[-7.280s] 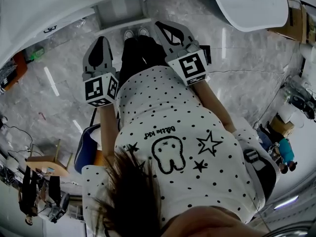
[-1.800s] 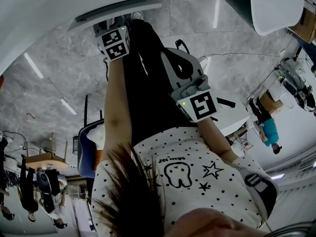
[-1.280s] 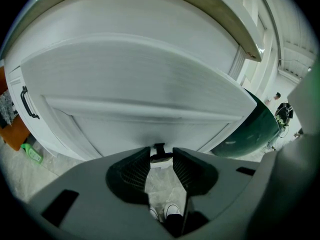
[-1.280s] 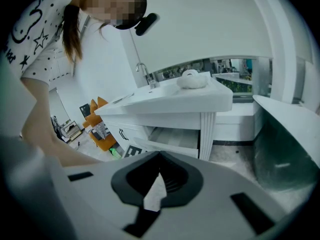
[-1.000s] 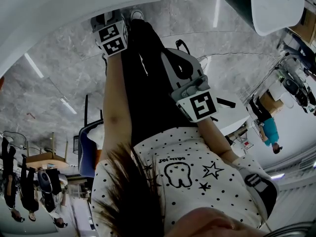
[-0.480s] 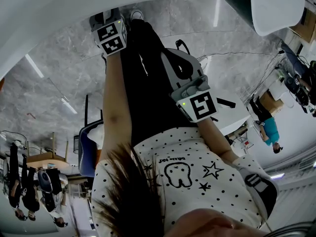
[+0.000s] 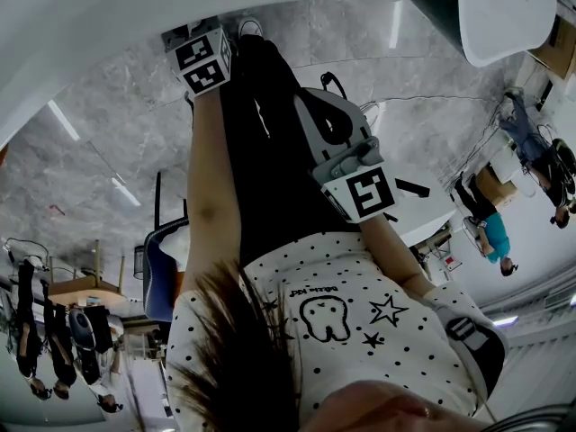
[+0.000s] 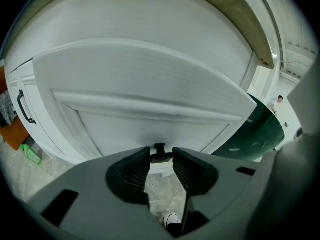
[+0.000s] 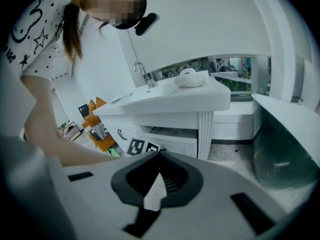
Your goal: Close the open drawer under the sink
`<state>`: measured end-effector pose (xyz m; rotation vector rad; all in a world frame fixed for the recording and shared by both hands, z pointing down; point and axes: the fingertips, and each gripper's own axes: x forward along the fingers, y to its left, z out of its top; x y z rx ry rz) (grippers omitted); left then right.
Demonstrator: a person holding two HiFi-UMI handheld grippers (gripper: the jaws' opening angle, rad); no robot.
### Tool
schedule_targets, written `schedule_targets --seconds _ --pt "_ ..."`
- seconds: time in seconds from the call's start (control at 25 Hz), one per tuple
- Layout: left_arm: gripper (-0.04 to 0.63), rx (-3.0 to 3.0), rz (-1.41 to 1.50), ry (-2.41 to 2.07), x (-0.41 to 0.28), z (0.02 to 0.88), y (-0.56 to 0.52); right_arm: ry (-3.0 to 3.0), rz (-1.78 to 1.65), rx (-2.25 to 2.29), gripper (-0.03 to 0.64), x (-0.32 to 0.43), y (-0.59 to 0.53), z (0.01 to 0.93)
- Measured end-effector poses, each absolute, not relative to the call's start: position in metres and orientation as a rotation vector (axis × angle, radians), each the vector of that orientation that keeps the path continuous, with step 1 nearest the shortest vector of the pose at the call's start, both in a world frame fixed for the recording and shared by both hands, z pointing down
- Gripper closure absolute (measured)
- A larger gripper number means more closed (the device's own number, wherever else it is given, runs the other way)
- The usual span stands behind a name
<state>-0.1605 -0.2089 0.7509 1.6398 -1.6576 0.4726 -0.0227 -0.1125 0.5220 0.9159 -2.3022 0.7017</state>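
The left gripper [image 8: 161, 158] has moved forward in the last two seconds. The dark slot above the drawer, which the head view showed then, is now hidden under the edge of the counter [image 7: 108, 16]. Its fingers pinch the small dark handle [image 8: 159, 149] of the drawer [image 8: 150, 84], and the white drawer front fills its view. I judge the drawer to be almost home. The right gripper view shows a narrow dark gap above the drawer front, under the sink [image 9: 165, 100], so a little more push seems needed. The right gripper [image 9: 159, 176] is held back near the person's body, its fingers pressed together on nothing. From left I count one second handle [image 8: 24, 109] on a cabinet door, one open drawer with one handle, one faucet [image 9: 142, 74] and two grippers.
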Motion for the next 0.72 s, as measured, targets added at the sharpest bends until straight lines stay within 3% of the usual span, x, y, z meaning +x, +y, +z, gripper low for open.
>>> schedule_targets --seconds 0.72 --pt "0.454 1.646 0.464 -1.658 -0.161 0.75 -0.22 -2.291 0.709 0.912 0.603 -0.023 -0.122 0.525"
